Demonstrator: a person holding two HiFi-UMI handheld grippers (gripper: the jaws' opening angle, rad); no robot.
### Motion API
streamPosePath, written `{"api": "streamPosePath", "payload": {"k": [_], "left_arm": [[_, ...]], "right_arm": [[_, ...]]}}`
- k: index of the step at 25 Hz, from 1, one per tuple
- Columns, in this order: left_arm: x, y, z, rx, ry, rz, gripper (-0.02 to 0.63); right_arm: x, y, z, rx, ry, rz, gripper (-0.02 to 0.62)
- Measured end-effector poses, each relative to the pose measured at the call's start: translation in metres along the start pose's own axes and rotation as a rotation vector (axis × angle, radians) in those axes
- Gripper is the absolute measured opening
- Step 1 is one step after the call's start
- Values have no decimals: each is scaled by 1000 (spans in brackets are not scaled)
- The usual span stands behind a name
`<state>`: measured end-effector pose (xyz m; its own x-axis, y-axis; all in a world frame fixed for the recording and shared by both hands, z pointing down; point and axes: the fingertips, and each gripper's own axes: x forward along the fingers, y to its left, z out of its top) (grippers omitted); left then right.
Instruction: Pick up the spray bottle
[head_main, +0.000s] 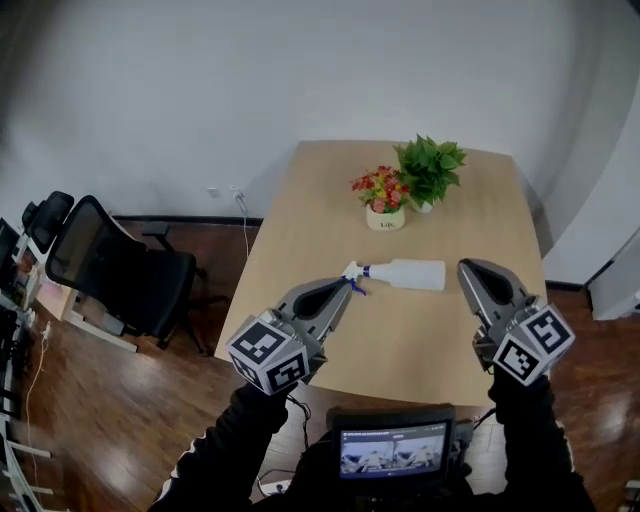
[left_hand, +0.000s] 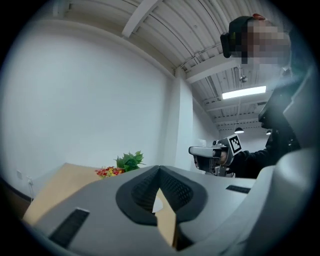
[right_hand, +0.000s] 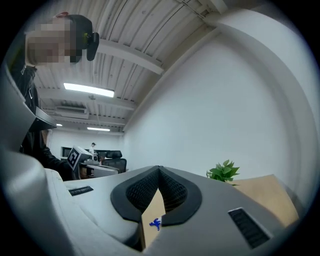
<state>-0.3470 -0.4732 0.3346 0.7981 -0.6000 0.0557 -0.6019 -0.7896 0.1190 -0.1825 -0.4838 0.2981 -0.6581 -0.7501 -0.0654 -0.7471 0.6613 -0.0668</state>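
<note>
Left tongs (head_main: 343, 292): pressed together, pinching nothing, tips just beside the bottle's spray head. Touching or not: cannot tell.

Right tongs (head_main: 470, 270): likewise pressed together and empty, tips just beside the bottle's flat base end. Seen through the slot under the closed pads in the right gripper view: a strip of tabletop and a blue speck, most likely the trigger (right_hand: 155, 223).

Bottle (head_main: 408, 273): lying on its side on the table (head_main: 300, 215), between the two tongs, nozzle toward the left pair, base toward the right. White body, blue trigger and collar at the head.

Further out: flowers (head_main: 382, 188) in a small pot and a plant (head_main: 430, 165) near the far edge, well apart from the bottle. Chair (head_main: 110, 265) off to the left on the floor.

Handling, as a judgement:
- Probably thin plastic and light; fill level not visible.
- Smooth and round, so prone to roll or skid when nudged from one end.
- Body likely to dent a little under a hard squeeze.
- Best hold probably across the neck just behind the trigger, or across the body's middle.
- Either way, spread one pair first, then close crosswise rather than push endwise.
</note>
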Motion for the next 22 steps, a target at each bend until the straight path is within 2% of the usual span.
{"api": "streamPosePath", "payload": {"k": [2, 5, 9, 11, 12, 13, 14, 16, 17, 19, 21, 22], "left_arm": [[-22, 56, 4, 15, 24, -46, -9], [-41, 114, 7, 5, 39, -89, -9], [-33, 151, 2, -14, 42, -108, -9], [-24, 159, 1, -25, 46, -94, -9], [-20, 162, 0, -27, 52, -83, -9], [-15, 165, -1, -28, 58, -71, -9], [-10, 169, -2, -32, 62, -56, -9], [-1, 179, -8, -48, 66, -28, -9], [5, 186, -13, -53, 74, -19, -9], [16, 199, -24, -61, 95, -10, -9], [28, 209, -34, -76, 111, -5, -9], [36, 212, -39, -81, 119, -4, -9]], "right_arm": [[49, 17, -6, -2, 12, -57, -6], [106, 34, -12, -21, 42, -94, -6], [143, 25, -28, -33, 90, -95, -6], [158, 13, -35, -43, 139, -49, -6], [165, 9, -42, -55, 189, -4, 24], [172, 4, -51, -73, 252, 50, 167], [180, -2, -62, -93, 316, 105, 167], [197, -14, -84, -127, 434, 207, 284], [206, -21, -96, -135, 483, 248, 318], [221, -36, -124, -150, 584, 305, 322], [228, -49, -163, -193, 746, 366, 405], [230, -56, -186, -226, 843, 403, 405]]}}
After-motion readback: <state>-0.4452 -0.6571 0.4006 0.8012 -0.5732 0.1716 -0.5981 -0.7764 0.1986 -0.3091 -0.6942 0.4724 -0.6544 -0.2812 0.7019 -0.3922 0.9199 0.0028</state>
